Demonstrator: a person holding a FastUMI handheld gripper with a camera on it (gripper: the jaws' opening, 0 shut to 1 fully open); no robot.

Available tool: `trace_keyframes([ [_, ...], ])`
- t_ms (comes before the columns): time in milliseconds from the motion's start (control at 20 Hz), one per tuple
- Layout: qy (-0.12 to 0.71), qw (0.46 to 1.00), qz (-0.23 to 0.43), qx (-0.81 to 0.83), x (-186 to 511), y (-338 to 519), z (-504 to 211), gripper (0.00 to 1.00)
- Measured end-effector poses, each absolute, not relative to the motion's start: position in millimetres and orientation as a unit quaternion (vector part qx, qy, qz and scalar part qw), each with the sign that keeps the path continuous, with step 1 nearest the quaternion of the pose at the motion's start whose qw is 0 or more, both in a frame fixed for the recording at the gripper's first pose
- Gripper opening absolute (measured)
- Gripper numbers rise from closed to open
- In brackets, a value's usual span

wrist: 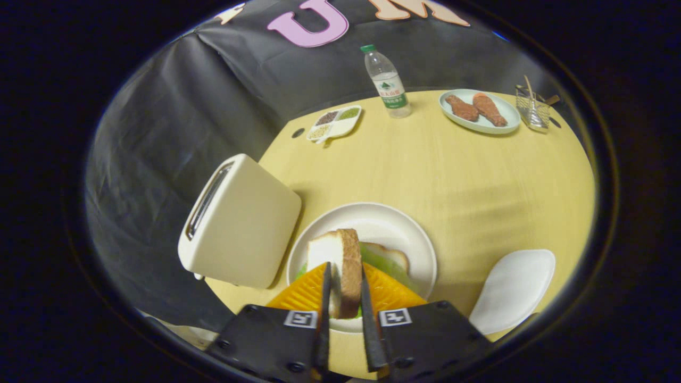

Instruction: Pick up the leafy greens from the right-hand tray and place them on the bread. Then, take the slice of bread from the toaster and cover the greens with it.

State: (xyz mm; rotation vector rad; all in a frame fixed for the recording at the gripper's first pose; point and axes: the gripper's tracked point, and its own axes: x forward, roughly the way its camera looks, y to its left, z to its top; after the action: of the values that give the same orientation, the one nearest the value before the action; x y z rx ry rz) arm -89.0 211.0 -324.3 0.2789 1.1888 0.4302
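My gripper is shut on a slice of bread, held on edge between both fingers above the round white plate. On that plate lie the leafy greens on top of another bread slice, just beyond and to the right of the held slice. The cream toaster stands tilted in view to the left of the plate, its slot showing dark. To the right of the plate lies a white tray with nothing on it.
At the far side of the yellow table stand a water bottle, a divided dish of grains, a pale plate with two brown drumsticks and a small wire basket. Black cloth walls the booth behind.
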Motion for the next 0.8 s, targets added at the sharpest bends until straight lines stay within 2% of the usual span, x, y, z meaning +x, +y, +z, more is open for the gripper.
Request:
trace_keyframes([
  [50, 0.554, 0.798, 0.199, 0.127, -88.8, 206.9, -325.4, 0.38],
  [300, 0.543, 0.805, 0.193, 0.138, -85.4, 193.3, -319.1, 0.89],
  [550, 0.52, 0.818, 0.196, 0.149, -82.5, 180.2, -301.1, 1.0],
  [800, 0.46, 0.844, 0.227, 0.157, -77.4, 169.3, -250.7, 1.0],
])
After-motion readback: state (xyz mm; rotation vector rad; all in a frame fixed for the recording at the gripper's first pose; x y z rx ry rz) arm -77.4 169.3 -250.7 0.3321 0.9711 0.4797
